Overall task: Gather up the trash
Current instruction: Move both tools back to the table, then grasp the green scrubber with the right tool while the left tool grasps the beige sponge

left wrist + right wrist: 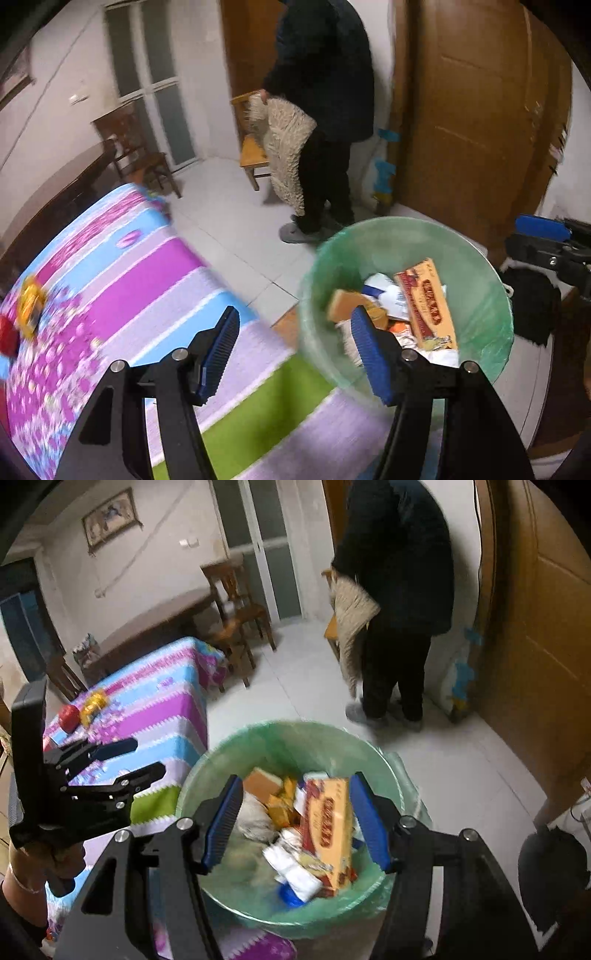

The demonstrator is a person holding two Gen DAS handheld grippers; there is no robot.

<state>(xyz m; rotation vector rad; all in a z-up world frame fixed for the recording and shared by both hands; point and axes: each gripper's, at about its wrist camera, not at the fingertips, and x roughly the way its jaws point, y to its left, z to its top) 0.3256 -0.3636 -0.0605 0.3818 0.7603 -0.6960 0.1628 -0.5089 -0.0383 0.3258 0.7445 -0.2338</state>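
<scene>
the bin [295,734], lined with a thin green bag [476,295], stands on the floor just beside the table [140,258]. it already holds a long red-and-yellow box [328,827], an orange block [260,782], crumpled white paper [291,867] and other scraps too jumbled to name. two things are left on the cloth at the table's far end: a yellow wrapper [94,701] and a red round thing [69,716], just beside each other.

the wrapper looks light and crinkly, likely slippery foil or plastic; i judge a pinch across its bunched middle would hold better than one at a loose edge. the red thing is blurred; it seems round and firm, so the pads should close across its widest part or it may roll or squirt out. neither looks heavy or fragile, though that is a guess.

the left gripper [295,354] tilts downward over the table's near edge, one finger over the cloth and the other over the bin's rim; its jaws are spread with nothing between them. the right gripper [295,819] points down into the bin from above, jaws spread and empty, the box and scraps lying below them untouched. in the right view the left gripper sits to the side over the table, a hand [48,860] wrapped around its handle.

a person [325,110] in dark clothes stands by the door [476,110], well apart, holding a beige mat [284,147].
</scene>
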